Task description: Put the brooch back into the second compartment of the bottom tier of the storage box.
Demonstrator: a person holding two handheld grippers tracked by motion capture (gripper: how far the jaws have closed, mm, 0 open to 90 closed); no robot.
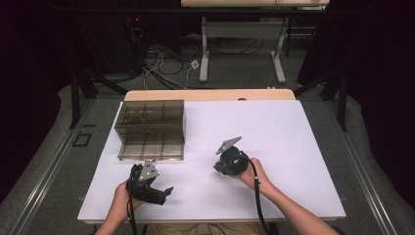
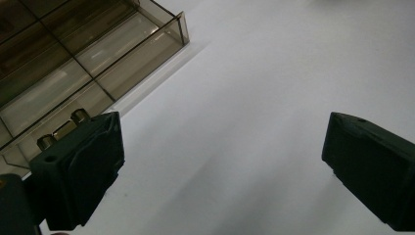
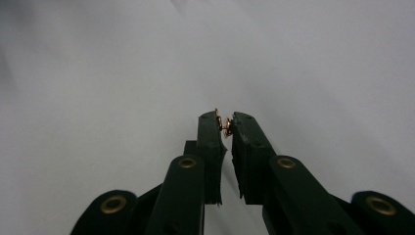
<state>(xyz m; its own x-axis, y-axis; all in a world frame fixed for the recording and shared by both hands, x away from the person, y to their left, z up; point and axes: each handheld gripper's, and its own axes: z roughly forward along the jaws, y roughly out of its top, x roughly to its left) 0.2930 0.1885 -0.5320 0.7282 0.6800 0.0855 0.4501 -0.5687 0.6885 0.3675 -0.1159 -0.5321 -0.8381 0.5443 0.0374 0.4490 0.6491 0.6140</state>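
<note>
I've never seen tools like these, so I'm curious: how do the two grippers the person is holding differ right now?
The left gripper has its jaws spread wide with nothing between them; the right gripper is pinched shut on a tiny gold-coloured piece. The left sits close to the smoky plastic compartment box; the right is out over the bare white table. Both are black and hand-held.

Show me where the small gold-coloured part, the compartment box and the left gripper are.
small gold-coloured part [image 3: 226,125], right gripper view, on the piece pinched between the jaw tips.
compartment box [image 1: 150,147], high view, on its lower tray.
left gripper [image 2: 220,171], left gripper view, midway between its open jaws.
</note>
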